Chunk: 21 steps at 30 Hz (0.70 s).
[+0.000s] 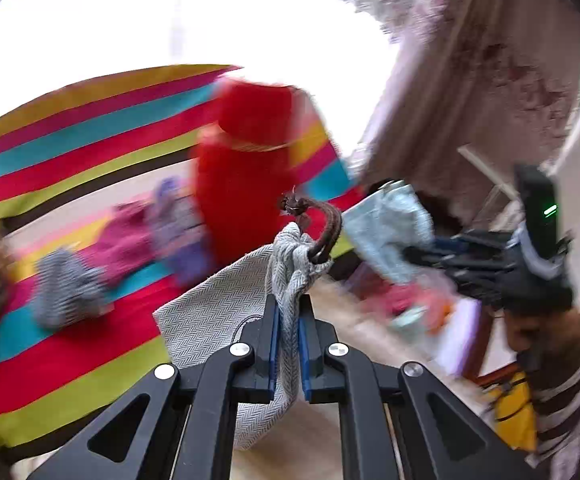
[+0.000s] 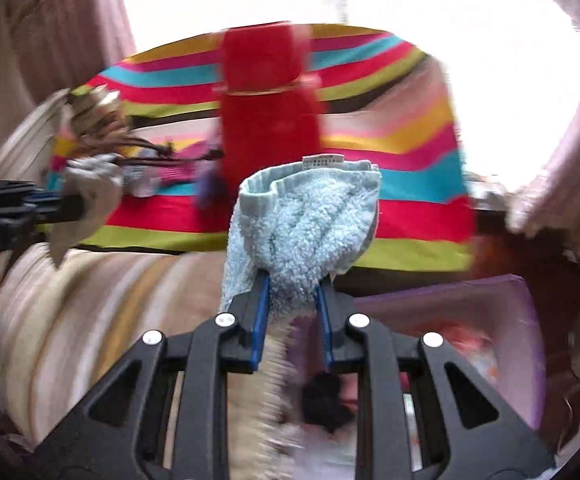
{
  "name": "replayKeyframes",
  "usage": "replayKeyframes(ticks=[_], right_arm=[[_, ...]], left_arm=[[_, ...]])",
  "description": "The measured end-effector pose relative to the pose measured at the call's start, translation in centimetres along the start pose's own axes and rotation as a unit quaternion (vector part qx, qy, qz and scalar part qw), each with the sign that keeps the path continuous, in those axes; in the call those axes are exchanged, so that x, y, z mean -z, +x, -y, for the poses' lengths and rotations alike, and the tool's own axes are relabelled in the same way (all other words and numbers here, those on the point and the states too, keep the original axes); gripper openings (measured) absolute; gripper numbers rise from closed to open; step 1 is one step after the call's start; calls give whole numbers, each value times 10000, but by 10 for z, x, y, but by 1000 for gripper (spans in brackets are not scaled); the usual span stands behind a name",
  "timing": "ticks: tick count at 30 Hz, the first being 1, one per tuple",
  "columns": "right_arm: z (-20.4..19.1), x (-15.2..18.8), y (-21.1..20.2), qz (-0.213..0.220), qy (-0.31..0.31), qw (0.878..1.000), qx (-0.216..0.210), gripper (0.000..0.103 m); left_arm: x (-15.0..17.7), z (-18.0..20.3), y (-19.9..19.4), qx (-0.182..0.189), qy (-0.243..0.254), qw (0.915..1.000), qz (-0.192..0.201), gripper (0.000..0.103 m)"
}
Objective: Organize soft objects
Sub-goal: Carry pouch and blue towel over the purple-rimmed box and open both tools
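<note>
Left wrist view: heavy motion blur, window blown out white at the top. The small items on the striped blanket are smeared: a grey striped sock, a magenta piece and a purple one, none with clear edges. A red plush shape stands behind, its outline soft. The left gripper is clamped on the gathered neck of a grey herringbone drawstring bag; the fabric bunches between the blue pads and rises above the tips, with a brown cord looping out of the top. The bag's body hangs left of and below the jaws, its lower end hidden behind the gripper frame. At right, the right gripper comes in sideways, holding a light blue towel; its jaws are hard to read here.

Right wrist view: also blurred; lower centre is unreadable smear. The right gripper is closed on the light blue towel, which bulges up and forward from the tips, white label on top. A purple bin sits lower right, contents indistinct. Left edge: the left gripper with the grey bag, partly cut off. The red plush is centred on the blanket.
</note>
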State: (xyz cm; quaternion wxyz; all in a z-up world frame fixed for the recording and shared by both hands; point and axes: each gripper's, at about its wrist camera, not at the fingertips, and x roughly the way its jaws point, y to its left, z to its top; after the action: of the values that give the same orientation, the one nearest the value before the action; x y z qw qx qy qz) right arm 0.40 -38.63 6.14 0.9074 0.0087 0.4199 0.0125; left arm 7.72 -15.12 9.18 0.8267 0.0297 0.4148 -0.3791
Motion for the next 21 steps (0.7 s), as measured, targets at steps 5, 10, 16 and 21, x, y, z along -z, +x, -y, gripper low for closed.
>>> replayKeyframes(ticks=[5,10,16,21], right_arm=[[49,18,-14,60,457,9967,674,25],[81,32,-22,18,765,9910,1100,30],[103,42,-31,-2,1101,9852,1316,47],[100,40,-30,24,1099,9853,1309,60]], left_arm=[[-19,56,28,577,85,9983,-32,9],[-22,105,64,977,275,9941,-377,10],[-19,130,96,764,340,9945,-637,51],[-16,119,85,153,262,9989,-343,59]])
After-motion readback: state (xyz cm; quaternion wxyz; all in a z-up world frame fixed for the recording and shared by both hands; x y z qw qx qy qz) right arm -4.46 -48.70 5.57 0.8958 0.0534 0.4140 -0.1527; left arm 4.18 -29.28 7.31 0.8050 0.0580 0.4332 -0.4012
